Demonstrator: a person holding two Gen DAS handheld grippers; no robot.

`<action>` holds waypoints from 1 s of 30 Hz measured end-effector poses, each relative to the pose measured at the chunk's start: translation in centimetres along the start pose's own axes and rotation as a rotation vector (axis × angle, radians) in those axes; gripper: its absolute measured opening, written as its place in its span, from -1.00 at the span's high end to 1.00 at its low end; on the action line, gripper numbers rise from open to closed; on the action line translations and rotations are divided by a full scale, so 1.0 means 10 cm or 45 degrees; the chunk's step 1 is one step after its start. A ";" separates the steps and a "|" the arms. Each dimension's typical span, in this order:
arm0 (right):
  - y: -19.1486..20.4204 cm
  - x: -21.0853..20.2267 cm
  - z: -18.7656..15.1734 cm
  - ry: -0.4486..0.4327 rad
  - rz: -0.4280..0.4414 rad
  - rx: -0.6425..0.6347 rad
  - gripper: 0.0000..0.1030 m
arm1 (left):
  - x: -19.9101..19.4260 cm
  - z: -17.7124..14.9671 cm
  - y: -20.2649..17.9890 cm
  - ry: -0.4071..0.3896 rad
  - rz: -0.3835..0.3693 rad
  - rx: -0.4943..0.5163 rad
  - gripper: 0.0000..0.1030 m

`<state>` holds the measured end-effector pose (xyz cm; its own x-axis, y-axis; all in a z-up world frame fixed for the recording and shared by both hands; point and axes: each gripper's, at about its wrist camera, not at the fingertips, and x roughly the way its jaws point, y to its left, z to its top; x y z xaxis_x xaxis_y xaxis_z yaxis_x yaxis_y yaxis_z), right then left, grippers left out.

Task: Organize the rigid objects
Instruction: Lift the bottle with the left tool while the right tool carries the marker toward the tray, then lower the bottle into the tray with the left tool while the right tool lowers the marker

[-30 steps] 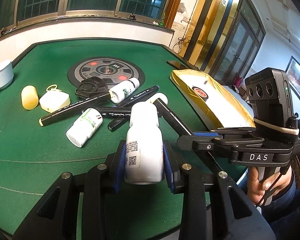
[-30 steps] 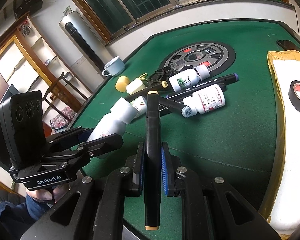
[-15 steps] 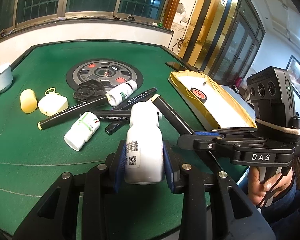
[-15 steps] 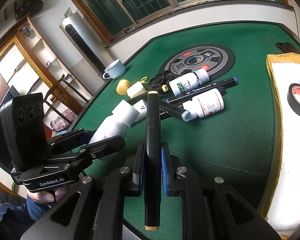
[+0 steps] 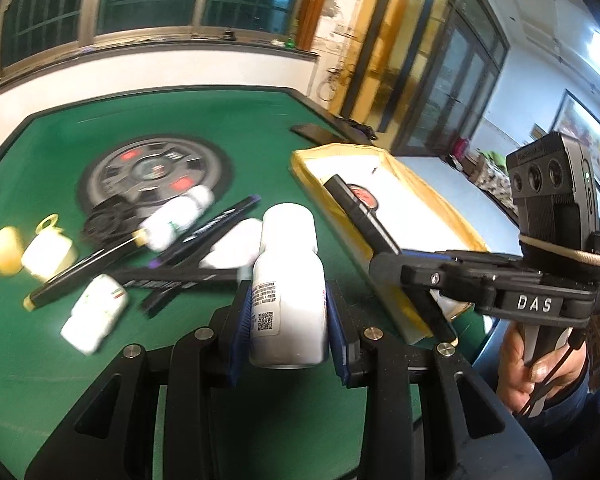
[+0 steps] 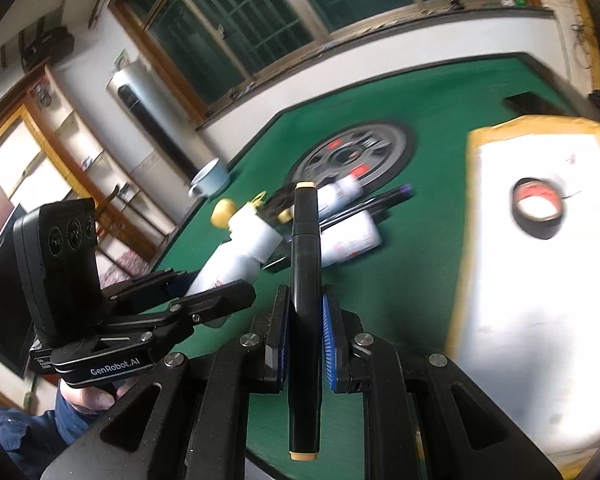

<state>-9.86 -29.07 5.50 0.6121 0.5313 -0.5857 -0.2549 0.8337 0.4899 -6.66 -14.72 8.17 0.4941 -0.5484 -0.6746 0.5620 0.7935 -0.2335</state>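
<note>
1. White plastic bottle (image 5: 285, 284) sits low in the centre of the left wrist view, pinched at its lower body between the blue pads of the left claw (image 5: 285, 316), cap pointing away from the camera and clear of the table
2. Black marker (image 6: 306, 300) with cream end caps runs up the middle of the right wrist view, clamped at mid-barrel by the right claw (image 6: 304, 338), whose jaws are closed tight on it; both ends stick out past the pads
3. Each claw also shows in the other's view: the right one at the right edge of the left view, the left one at lower left of the right view, both lifted off the felt
4. To the right in both views lies the yellow-rimmed tray (image 6: 466, 240) with a white floor, and a roll of black tape (image 6: 536, 210) rests in it; I judge this the likely drop place for the held things
5. To do the step well, carry each thing level over the rim before lowering, keep the two claws apart so they do not knock, and set the marker flat so it cannot roll onto the tape
6. Stand the bottle on its base or lay it against a tray wall, and let go only once it rests
7. Left of centre on the green table (image 5: 27, 360) remain more bottles, markers (image 5: 203, 232) and a yellow capsule (image 5: 7, 249), in a loose pile
</note>
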 end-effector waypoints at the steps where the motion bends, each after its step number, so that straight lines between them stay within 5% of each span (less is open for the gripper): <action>1: -0.05 -0.06 0.02 -0.014 -0.017 0.005 0.74 | 0.04 0.04 -0.06 0.005 -0.012 0.016 0.38; 13: -0.72 -0.61 0.19 -0.105 -0.250 0.089 0.74 | 0.58 0.43 -0.62 0.055 -0.107 0.056 0.39; 20: -1.16 -0.66 0.39 -0.058 -0.423 0.113 0.74 | 1.01 0.62 -0.74 0.092 -0.056 -0.006 0.39; 30: -1.60 -0.52 0.66 0.039 -0.466 0.162 0.74 | 1.51 0.88 -0.66 0.157 0.057 -0.061 0.39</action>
<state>-4.06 -46.18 4.93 0.6223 0.2080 -0.7546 0.0725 0.9446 0.3201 2.99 -30.56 5.66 0.4310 -0.4777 -0.7655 0.5070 0.8300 -0.2324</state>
